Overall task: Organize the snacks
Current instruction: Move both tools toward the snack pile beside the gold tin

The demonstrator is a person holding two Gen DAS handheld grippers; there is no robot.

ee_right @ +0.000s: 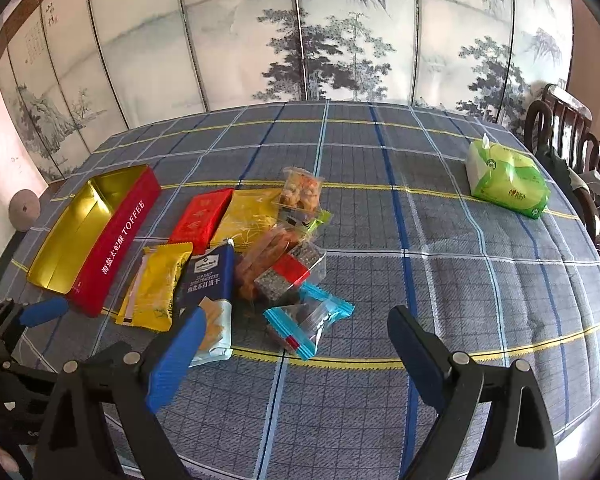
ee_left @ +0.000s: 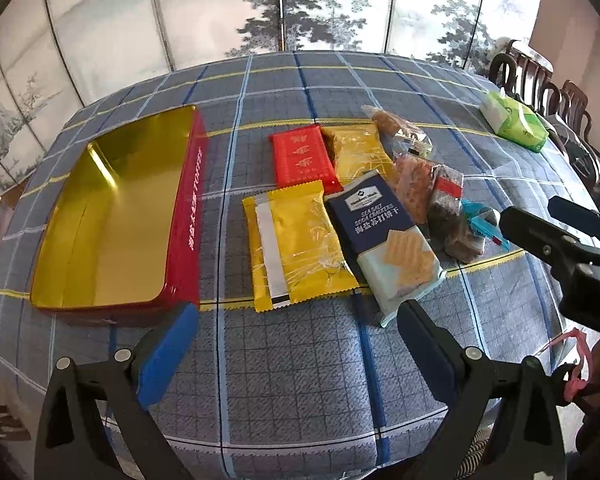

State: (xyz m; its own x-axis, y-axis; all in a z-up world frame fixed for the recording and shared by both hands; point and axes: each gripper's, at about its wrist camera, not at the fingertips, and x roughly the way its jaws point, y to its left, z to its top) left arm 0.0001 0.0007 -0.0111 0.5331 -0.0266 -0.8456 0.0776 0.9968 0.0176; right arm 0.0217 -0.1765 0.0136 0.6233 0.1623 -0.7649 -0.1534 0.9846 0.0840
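At nine o'clock on the plaid tablecloth (ee_left: 300, 360), the red gold-lined rectangular tin (ee_left: 100, 220) holds nothing; every wrapped snack (ee_left: 300, 240) awaits. Left gripper (ee_left: 296, 344) and right gripper (ee_right: 296, 344) gape, unladen.

- The tabletop (ee_left: 300, 360) is covered in grey-blue cloth checked with blue, white and yellow lines.
- The tin (ee_left: 100, 216) is coloured gold inside and red outside, with white lettering.
- The cracker pack (ee_left: 380, 236) is printed navy above and pale blue below.
- One snack packet (ee_left: 296, 248) is coloured yellow, another (ee_left: 300, 156) red.
- The tissue pack (ee_right: 508, 184) is marked green and white.
- A blue pad is seen on each claw's left finger (ee_left: 164, 360) (ee_right: 176, 360).
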